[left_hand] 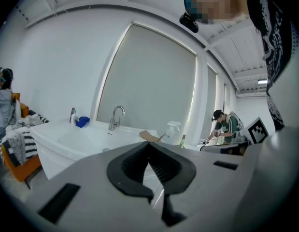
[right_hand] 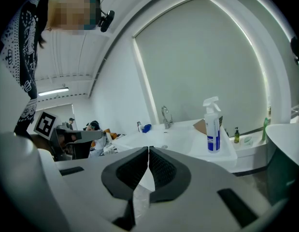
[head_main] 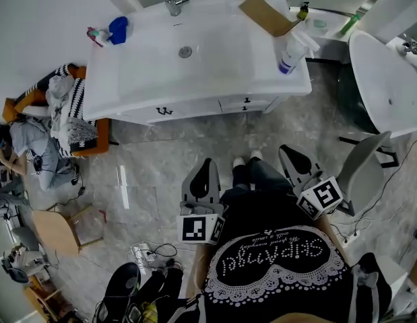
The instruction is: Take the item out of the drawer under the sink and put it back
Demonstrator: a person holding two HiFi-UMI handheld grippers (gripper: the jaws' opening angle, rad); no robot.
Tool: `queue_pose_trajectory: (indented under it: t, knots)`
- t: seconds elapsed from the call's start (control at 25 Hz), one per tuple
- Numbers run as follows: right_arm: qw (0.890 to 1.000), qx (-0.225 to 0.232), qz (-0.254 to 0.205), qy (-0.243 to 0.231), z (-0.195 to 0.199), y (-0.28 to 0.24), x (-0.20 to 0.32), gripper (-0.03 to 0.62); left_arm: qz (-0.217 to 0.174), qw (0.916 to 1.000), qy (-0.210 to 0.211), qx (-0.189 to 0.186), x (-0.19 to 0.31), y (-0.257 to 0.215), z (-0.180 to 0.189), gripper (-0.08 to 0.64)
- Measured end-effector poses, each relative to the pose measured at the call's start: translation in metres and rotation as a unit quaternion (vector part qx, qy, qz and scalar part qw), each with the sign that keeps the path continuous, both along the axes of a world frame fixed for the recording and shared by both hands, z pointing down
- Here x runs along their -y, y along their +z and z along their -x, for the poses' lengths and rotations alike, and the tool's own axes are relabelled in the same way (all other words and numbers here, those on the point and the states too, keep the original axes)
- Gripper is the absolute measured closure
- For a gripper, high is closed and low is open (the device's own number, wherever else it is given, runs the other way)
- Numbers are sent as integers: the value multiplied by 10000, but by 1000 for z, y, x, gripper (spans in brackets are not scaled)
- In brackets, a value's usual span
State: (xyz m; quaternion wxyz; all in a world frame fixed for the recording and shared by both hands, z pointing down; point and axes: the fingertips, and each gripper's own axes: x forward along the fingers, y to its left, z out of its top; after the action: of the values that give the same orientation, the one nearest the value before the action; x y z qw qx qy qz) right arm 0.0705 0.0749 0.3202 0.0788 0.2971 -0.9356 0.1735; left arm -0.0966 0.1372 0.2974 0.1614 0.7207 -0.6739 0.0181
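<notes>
The white sink cabinet (head_main: 195, 52) stands ahead of me, and its drawer fronts (head_main: 195, 108) with dark handles are closed. Whatever item the drawer holds is hidden. My left gripper (head_main: 207, 163) is held low in front of my body, pointing toward the cabinet, well short of it. Its jaws are shut with nothing between them, as the left gripper view shows (left_hand: 149, 145). My right gripper (head_main: 287, 151) hovers at the same height to the right, also shut and empty (right_hand: 149, 150). Both gripper views look over the basin (left_hand: 81, 139) and the faucet (right_hand: 165, 116).
On the counter are a spray bottle (head_main: 292, 51), a piece of cardboard (head_main: 265, 13) and a blue item (head_main: 118, 29). A white round fixture (head_main: 387, 79) stands at the right. At the left are an orange seat piled with clothes (head_main: 67, 110) and a person (head_main: 33, 150); cables (head_main: 154, 254) lie on the floor.
</notes>
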Motion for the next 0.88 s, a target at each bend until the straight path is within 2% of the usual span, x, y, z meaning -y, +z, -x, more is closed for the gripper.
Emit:
queue_pose_trajectory:
  t: [0.2, 0.52, 0.88]
  knots:
    - [10000, 58, 7, -16, -9, -7, 20, 574, -103, 9999, -8, -111, 18, -8, -14, 557]
    - [9999, 94, -62, -96, -27, -6, 43, 574, -177, 9998, -22, 10, 40, -11, -34, 557]
    - [10000, 43, -62, -33, -34, -6, 60, 574, -272, 9996, -61, -2, 60, -12, -35, 557]
